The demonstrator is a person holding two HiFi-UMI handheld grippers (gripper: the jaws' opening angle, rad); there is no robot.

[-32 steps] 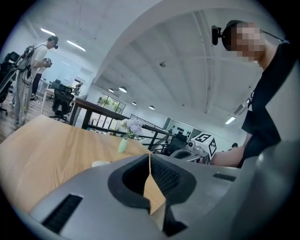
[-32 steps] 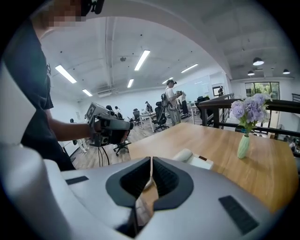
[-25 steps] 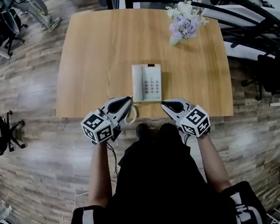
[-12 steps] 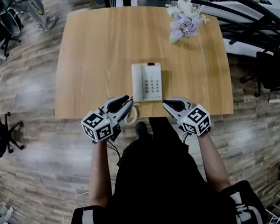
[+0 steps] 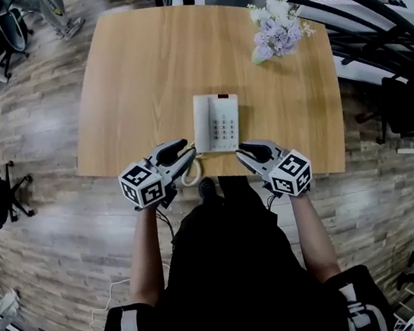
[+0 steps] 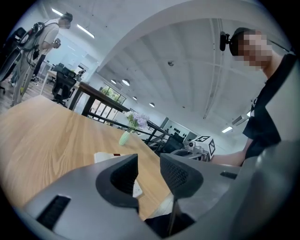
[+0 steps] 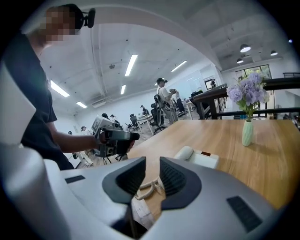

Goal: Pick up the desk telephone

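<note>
Both tools are parting their jaws. The left gripper shows a narrow, widening gap in its own view, and nothing sits between its pads. The right gripper has a slimmer gap, also widening. The coiled cord shows through that gap but lies beyond it, ungripped. A second ago both pairs of jaws were pressed together, so the gaps are the main change. The left gripper has also dipped slightly towards the near edge of the table, while the right one has barely shifted.

The desk telephone has not moved. It lies flat near the near edge of the table, handset on its left side, keypad on the right. The cord loops off its near left corner over the table edge. The left gripper's tips are just beside that near left corner, and the right gripper's tips are just beside the near right corner. Neither touches the phone.

At the far right of the table a pale green vase stands upright, holding a bunch of lilac and white flowers.
</note>
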